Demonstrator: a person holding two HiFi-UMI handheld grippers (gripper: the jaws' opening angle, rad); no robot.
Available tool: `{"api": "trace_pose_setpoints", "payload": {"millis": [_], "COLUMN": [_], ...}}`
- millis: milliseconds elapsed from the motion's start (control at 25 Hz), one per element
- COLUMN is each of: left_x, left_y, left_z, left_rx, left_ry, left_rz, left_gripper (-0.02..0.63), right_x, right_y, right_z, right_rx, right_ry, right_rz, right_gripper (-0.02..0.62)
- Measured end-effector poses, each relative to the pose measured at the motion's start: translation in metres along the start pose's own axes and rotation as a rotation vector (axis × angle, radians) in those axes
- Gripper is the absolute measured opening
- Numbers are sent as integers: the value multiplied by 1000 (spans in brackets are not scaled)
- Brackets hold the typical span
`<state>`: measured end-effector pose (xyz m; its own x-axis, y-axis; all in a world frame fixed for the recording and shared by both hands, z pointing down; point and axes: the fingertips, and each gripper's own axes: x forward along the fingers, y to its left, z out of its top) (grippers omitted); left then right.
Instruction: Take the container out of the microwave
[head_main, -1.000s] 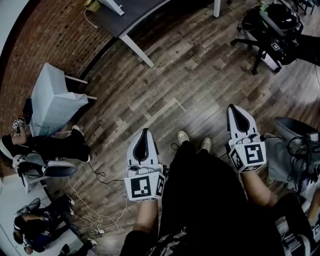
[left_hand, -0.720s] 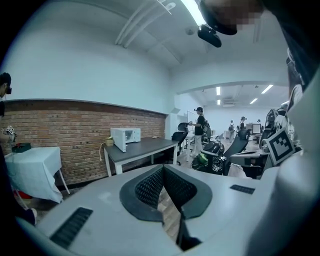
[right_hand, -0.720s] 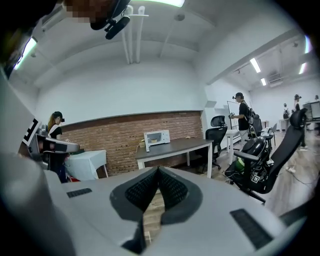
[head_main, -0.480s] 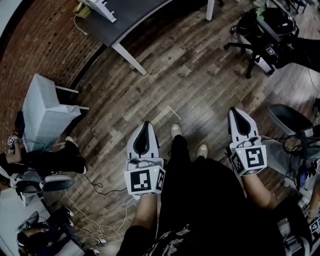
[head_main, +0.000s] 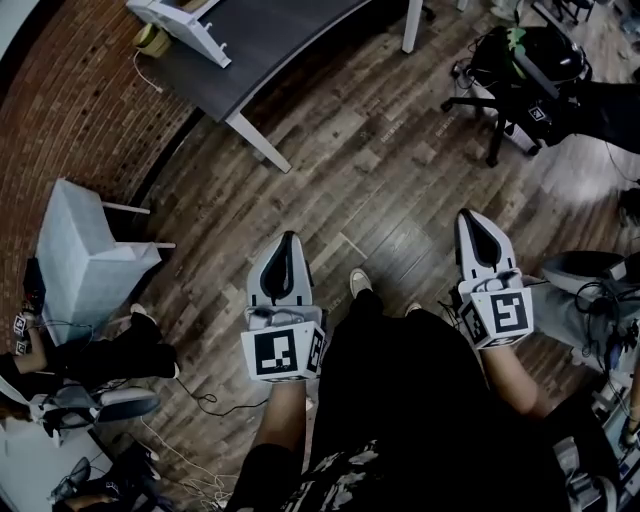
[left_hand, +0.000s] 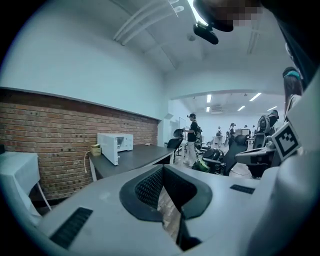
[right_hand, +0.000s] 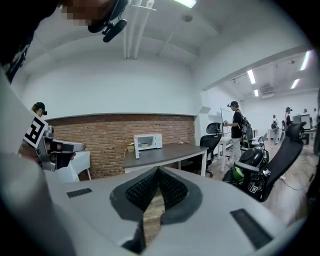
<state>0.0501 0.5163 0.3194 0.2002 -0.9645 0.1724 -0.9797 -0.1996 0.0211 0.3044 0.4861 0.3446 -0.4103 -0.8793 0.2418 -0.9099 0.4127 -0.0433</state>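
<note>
A white microwave (head_main: 180, 22) stands on a dark grey table (head_main: 275, 40) by the brick wall, some way ahead of me. Its door hangs open in the left gripper view (left_hand: 116, 145) and in the right gripper view (right_hand: 147, 142). The inside is too small to make out a container. Both grippers are held over the wooden floor, far short of the table. My left gripper (head_main: 286, 238) is shut and empty, its tips (left_hand: 162, 168) meeting. My right gripper (head_main: 469, 213) is likewise shut with nothing in it (right_hand: 158, 169).
A yellowish roll (head_main: 150, 38) sits beside the microwave. A white covered seat (head_main: 90, 240) and a seated person (head_main: 100, 335) are at the left, with cables (head_main: 195, 385) on the floor. An office chair with a black bag (head_main: 530, 60) stands at the right. People stand farther back (right_hand: 234, 127).
Both grippers have travelled forward over the floor. The table has slid further into the head view and the microwave now shows on it. Both jaws stay shut.
</note>
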Motion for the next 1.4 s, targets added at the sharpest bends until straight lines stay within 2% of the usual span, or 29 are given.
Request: {"api": "trace_pose_setpoints", "payload": {"millis": [360, 760, 1200, 1400], "left_x": [16, 44, 113, 158], "left_y": [41, 76, 80, 82], "left_z": [-19, -15, 2, 28], "left_rx": [-12, -36, -23, 32], "left_ry": [12, 22, 48, 44], "left_rz": [-38, -20, 13, 25], "left_gripper": [8, 8, 8, 8], "right_x": [38, 85, 162, 206], "right_y": [29, 41, 5, -22], "right_z": [0, 13, 23, 38], "right_rx": [-6, -22, -12, 11], "right_ry": [-8, 1, 11, -11], "right_rz": [-32, -2, 54, 78], "right_gripper": [63, 63, 63, 63]}}
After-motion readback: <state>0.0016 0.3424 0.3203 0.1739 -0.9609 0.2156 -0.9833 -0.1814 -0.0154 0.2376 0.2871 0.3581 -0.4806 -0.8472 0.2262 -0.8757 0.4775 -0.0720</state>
